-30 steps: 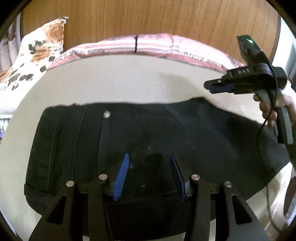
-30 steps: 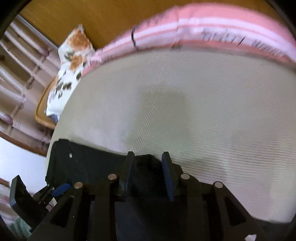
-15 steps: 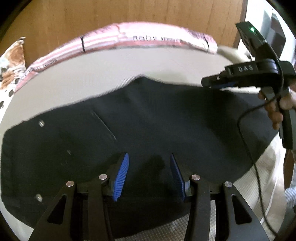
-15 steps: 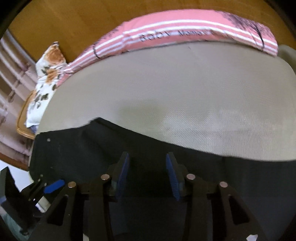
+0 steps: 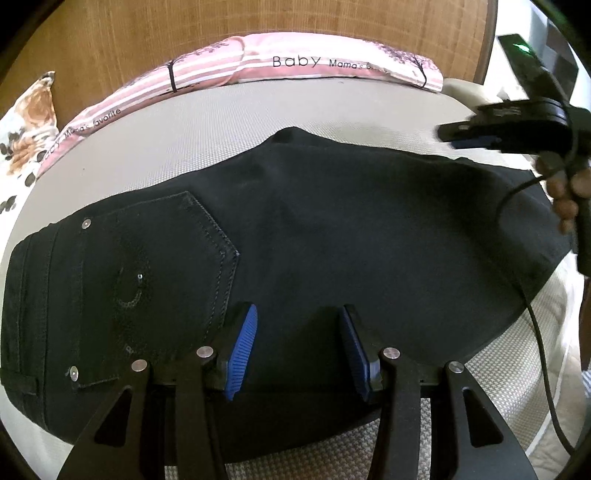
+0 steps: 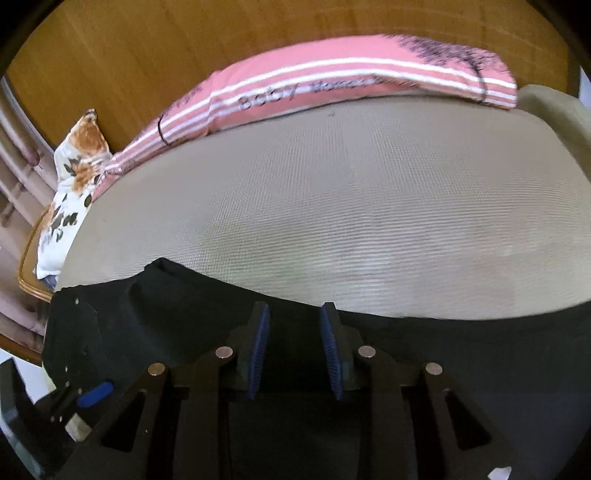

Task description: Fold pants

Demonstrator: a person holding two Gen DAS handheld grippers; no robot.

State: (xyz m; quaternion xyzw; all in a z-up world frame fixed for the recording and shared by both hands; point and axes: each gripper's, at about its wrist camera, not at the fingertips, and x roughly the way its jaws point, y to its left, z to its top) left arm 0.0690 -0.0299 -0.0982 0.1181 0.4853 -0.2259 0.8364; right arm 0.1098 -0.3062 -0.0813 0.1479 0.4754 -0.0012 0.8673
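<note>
Lying flat: black pants [image 5: 332,236] spread across the beige bed [image 5: 229,122], folded so one back pocket [image 5: 177,258] faces up on the left.
Pants from the right wrist view: the dark cloth [image 6: 406,350] fills the low part, with bare bed [image 6: 351,206] past its edge.
Left gripper [image 5: 301,347]: its blue pads [image 5: 243,343] stand wide apart, low over the pants near the close edge, with nothing between them.
Right gripper [image 6: 295,347]: its blue pads [image 6: 258,347] are apart too, over the dark cloth, not pinching it.
Right gripper from the left wrist view: it [image 5: 465,138] hangs above the far right end of the pants, a bit blurry.
Hand [image 5: 565,188]: it holds that gripper's handle.
Pillows: a pink striped one [image 5: 295,62] sits at the far end of the bed, and a flowery one [image 5: 26,122] is at the far left.
Behind: a brown wooden headboard [image 5: 184,33].
</note>
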